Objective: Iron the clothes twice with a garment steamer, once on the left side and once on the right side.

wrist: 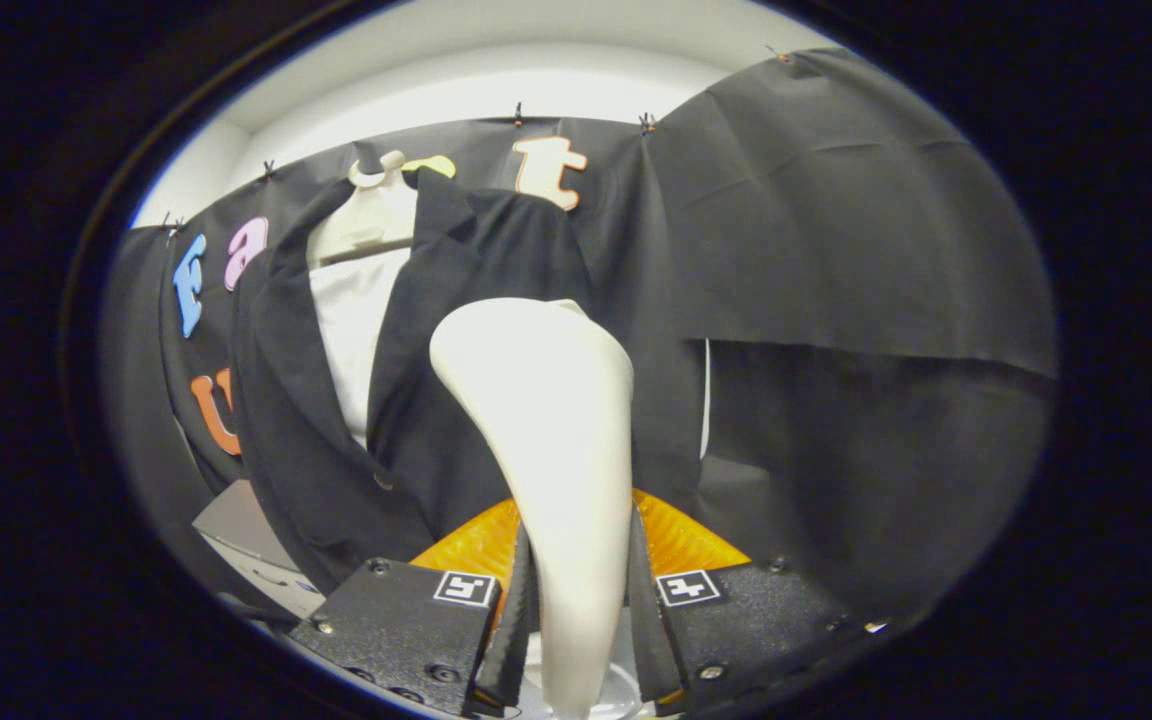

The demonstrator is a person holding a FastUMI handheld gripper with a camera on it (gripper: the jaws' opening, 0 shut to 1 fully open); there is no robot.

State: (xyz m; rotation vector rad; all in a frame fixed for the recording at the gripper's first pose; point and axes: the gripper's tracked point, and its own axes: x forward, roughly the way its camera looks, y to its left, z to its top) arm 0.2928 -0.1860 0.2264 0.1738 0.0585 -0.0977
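We see fingers (576,610) clamped on steamer (546,450) handle, both sides pressing – its head w/ top at 12 o'clock, against dark jacket (436,400) hanging on hanger (376,215) – hanger approx 11 o'clock beyond.

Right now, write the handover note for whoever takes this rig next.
Gripper: shut on the white plastic garment steamer, both fingers pressing its handle, head raised.
Clothes: the black suit jacket hangs open over a white shirt on a white hanger, just beyond the steamer head. The head is up against the jacket's front panel; contact cannot be judged.
Done: steamer picked up and brought to the jacket.
Left: cannot tell from this view which passes are finished; confirm both side passes.
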